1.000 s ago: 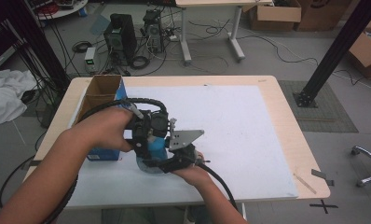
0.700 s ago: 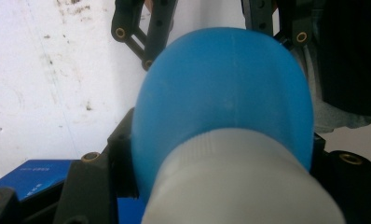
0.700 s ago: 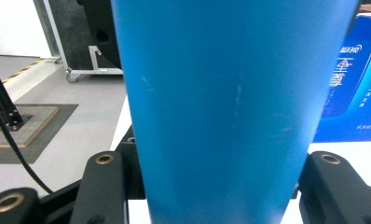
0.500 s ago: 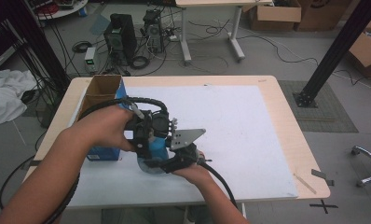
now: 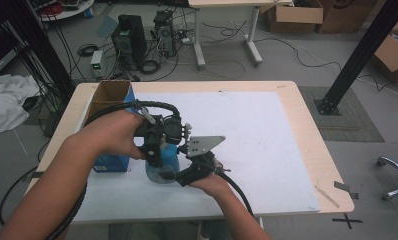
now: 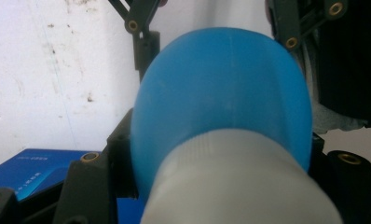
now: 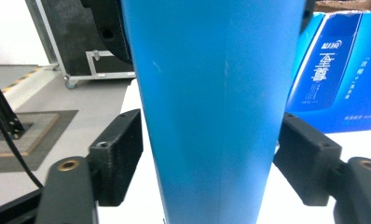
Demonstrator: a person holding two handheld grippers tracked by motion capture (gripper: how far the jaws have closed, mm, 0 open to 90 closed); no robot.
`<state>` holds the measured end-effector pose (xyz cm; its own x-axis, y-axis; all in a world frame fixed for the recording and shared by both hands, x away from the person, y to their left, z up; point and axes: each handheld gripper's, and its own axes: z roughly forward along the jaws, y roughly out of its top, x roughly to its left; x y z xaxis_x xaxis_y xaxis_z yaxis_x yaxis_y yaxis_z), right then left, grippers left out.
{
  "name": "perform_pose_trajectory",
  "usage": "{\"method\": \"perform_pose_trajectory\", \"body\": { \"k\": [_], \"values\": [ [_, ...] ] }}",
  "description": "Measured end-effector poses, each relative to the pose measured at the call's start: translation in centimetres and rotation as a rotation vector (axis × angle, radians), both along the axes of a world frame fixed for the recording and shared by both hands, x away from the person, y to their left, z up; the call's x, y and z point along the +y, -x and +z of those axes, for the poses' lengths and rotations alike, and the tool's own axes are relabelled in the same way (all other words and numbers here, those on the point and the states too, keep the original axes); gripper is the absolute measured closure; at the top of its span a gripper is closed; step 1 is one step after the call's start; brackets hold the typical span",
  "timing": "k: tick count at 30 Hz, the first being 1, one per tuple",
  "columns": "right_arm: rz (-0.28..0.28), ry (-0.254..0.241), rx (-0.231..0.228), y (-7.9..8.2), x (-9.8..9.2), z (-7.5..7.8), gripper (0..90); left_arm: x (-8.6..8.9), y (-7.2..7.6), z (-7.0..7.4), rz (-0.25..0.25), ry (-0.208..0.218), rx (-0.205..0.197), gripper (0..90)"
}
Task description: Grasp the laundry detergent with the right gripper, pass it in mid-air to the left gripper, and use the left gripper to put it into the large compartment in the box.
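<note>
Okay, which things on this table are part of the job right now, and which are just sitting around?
In use: blue bottle, left gripper shut at its neck, right gripper around its body, fingers just opening.
Lying about: blue box, white mat.

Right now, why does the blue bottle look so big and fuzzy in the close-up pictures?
In the left gripper view the blue bottle and its pale cap sit right against the lens, so they blur; the stained white table sheet behind looks bright and washed out. In the right gripper view the bottle is sharper, with faint scratches, and the blue carton lettering reads clearly. The high view is dimmer and slightly soft.
</note>
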<state>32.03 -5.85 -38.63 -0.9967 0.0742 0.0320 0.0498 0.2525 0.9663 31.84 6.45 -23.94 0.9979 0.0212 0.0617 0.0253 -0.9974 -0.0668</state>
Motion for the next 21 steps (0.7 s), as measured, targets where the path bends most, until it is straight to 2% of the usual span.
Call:
{"method": "perform_pose_trajectory", "body": {
  "k": [7,9,11,16,21],
  "values": [
    [-0.02,0.021,0.026,-0.1,-0.5,0.2,12.9,0.0,-0.2,0.3,0.007,-0.004,0.004,38.5],
    [-0.027,0.021,0.046,-0.2,-0.8,0.3,8.3,0.1,-0.3,0.3,0.011,-0.003,0.004,38.4],
    [-0.057,0.033,0.054,-0.2,-1.1,0.3,0.6,0.1,-0.5,0.4,0.017,-0.002,0.005,38.5],
    [-0.102,0.061,0.054,0.1,-1.3,0.4,0.0,0.2,-0.7,0.5,0.025,-0.001,0.01,38.4],
    [-0.081,0.082,0.062,0.2,-1.6,0.7,0.0,0.5,-0.9,0.8,0.033,-0.001,0.013,38.4]
  ]
}}
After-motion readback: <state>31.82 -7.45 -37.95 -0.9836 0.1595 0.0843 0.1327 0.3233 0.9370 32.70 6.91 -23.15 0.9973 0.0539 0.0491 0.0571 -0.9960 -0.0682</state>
